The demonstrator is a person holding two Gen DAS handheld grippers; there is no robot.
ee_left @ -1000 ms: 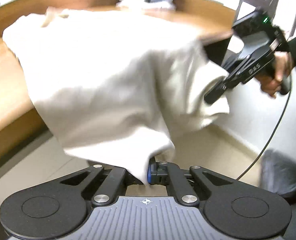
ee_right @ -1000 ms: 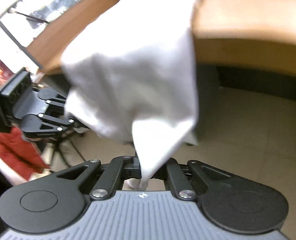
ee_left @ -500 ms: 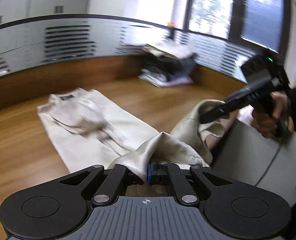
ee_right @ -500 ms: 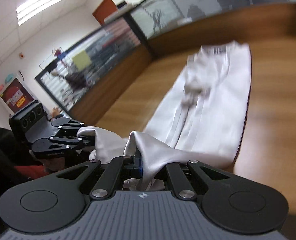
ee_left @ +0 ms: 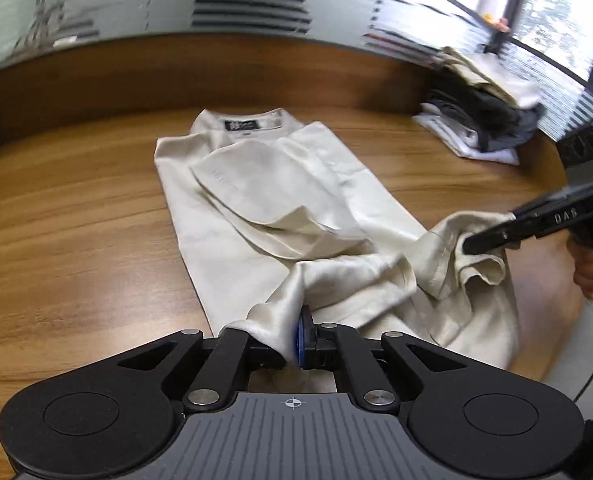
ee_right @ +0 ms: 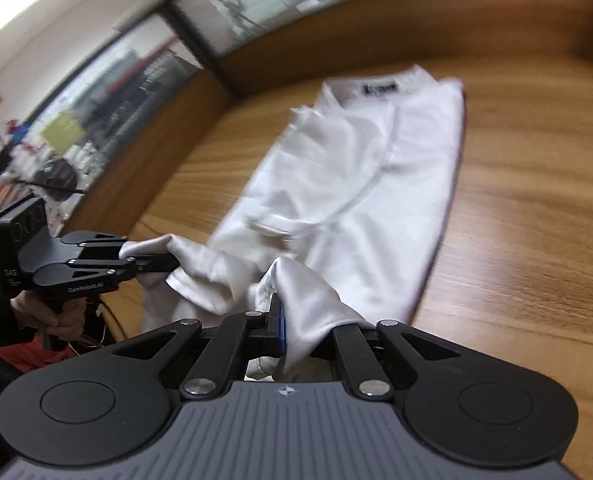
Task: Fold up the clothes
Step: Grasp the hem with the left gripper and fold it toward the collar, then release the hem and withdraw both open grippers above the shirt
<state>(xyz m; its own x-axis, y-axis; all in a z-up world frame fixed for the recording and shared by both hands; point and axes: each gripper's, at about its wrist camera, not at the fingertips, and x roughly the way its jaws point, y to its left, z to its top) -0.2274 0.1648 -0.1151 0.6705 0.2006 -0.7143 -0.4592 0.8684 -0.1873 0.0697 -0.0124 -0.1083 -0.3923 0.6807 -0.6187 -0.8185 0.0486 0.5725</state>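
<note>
Your left gripper (ee_left: 292, 340) is clamped on one bottom corner of the cream shirt (ee_left: 280, 200), with cloth bunched between its jaws. Your right gripper (ee_right: 292, 332) is pinched on the other hem corner. Each shows in the other's view, the right gripper at the right of the left wrist view and the left one at the left of the right wrist view.

The shirt lies lengthwise on the wooden table (ee_left: 76, 220), collar and label (ee_left: 243, 125) at the far end. Its sides are already turned in and one sleeve is laid across the chest. The hem sags between your two grips in loose folds just off the table's near edge.

The step in hand looks like carrying the hem forward to the collar. Draw your hands apart first, until the hem runs straight between them; slack now becomes a crease later. Keep both corners level and lift only enough to clear the folded sleeve, so that it is not dragged out of place.

Travel evenly toward the label. Set the hem down square with the shoulders, then let go. The right wrist view is blurred, so I can't be sure how much cloth that gripper holds; check the bite before you pull.

At the far right, a stack of folded clothes (ee_left: 484, 120) sits on the table, well apart from the shirt.
</note>
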